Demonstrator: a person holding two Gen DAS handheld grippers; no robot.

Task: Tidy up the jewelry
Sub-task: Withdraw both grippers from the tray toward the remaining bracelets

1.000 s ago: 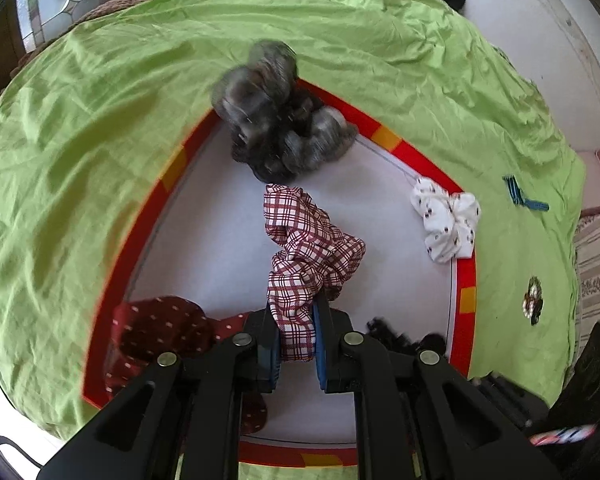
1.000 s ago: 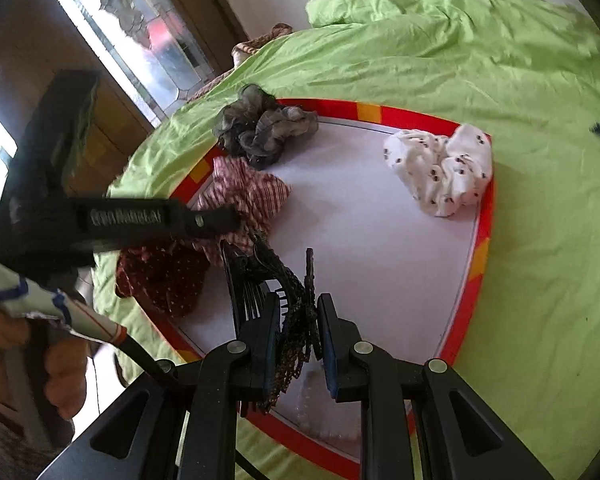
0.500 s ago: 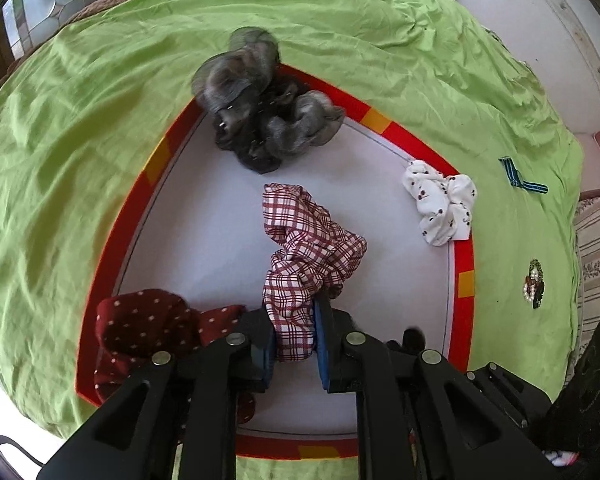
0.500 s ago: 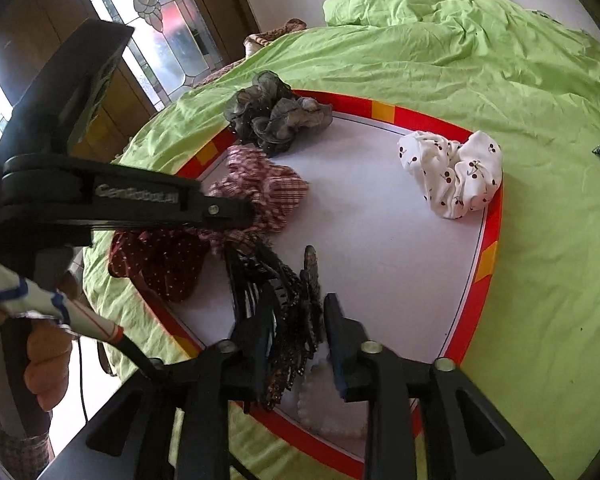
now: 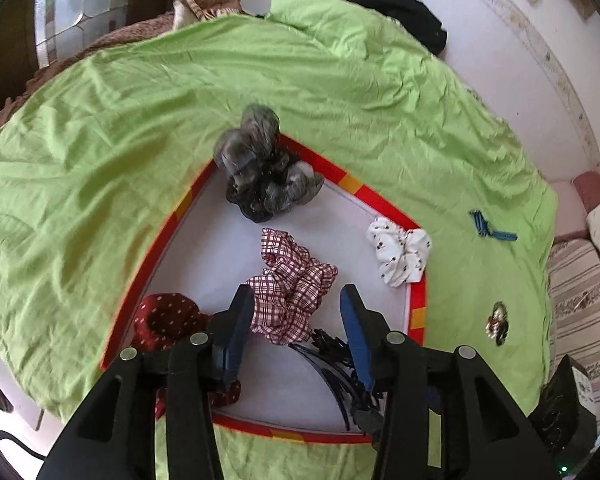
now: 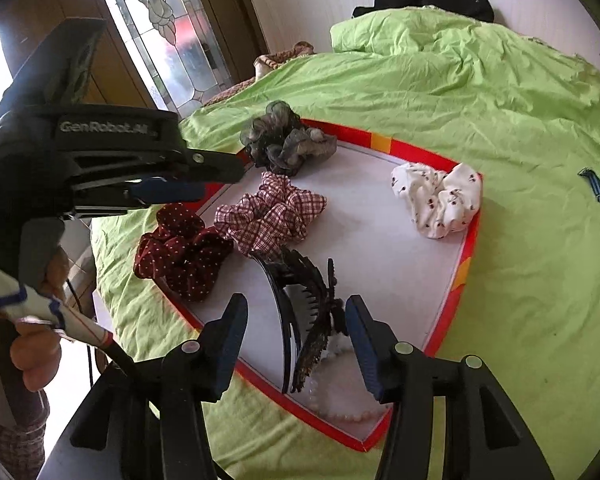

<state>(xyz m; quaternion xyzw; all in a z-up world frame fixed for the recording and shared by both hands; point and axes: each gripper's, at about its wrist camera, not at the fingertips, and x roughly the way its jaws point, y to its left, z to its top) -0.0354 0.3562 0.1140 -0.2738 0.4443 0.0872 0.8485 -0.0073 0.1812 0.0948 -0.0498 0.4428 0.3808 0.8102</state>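
A white tray with a red rim [image 5: 418,300] [image 6: 466,256] lies on the green bedsheet. The red plaid scrunchie [image 5: 292,280] [image 6: 272,216] rests on it, just ahead of my left gripper [image 5: 298,320]. Its jaws are opening, and the pads stand clear of the cloth. My right gripper [image 6: 296,328] hovers over the tray's near corner, jaws also opening. The black hair claw clip [image 6: 300,312] [image 5: 336,356] lies between its fingers, loose from both pads. A pearl string [image 6: 340,412] lies under the clip.
Also in the tray are a grey scrunchie [image 5: 264,168], a white dotted scrunchie [image 5: 400,252] and a maroon dotted scrunchie [image 5: 168,320]. Blue hairpins [image 5: 488,228] and a brooch [image 5: 496,320] lie on the sheet to the right. A person's hand [image 6: 36,352] holds the left gripper.
Both grippers have opened and lifted back. The left one let go of the plaid scrunchie, and the right one let go of the black claw clip. Both items now lie in the tray.
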